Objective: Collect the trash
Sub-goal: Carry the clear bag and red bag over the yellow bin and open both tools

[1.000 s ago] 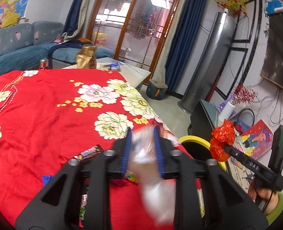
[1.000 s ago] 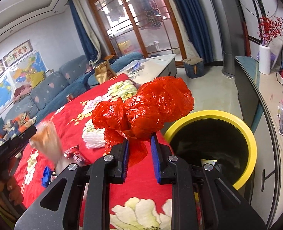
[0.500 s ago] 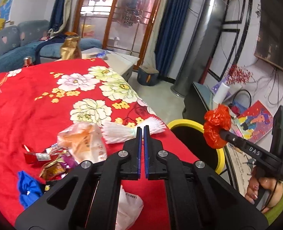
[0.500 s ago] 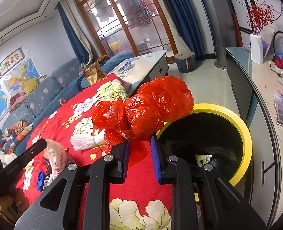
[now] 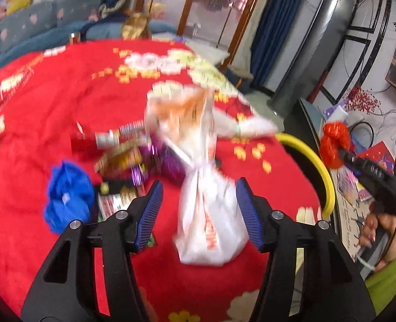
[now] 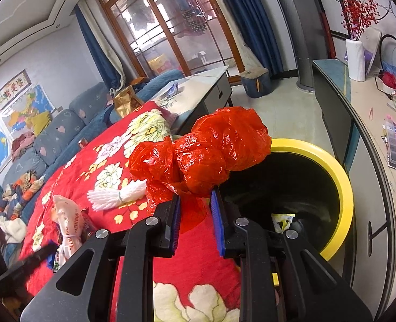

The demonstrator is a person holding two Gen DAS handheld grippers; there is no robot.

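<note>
Over the bin [image 6: 340, 177] the right gripper [image 6: 195, 216] is pinching a red bag [image 6: 206, 155], not dropped yet; left gripper [image 5: 199, 212], fingers wide, is straddling a white bag [image 5: 208, 214], wrappers [image 5: 122, 155] waiting.

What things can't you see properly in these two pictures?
- Left wrist view: motion blur smears the white bag between the open jaws; its print is unreadable.
- Same view: the wrappers blur together; uncountable.
- Right wrist view: the red bag and right gripper hide part of the yellow bin, so its contents are mostly unseen.
</note>
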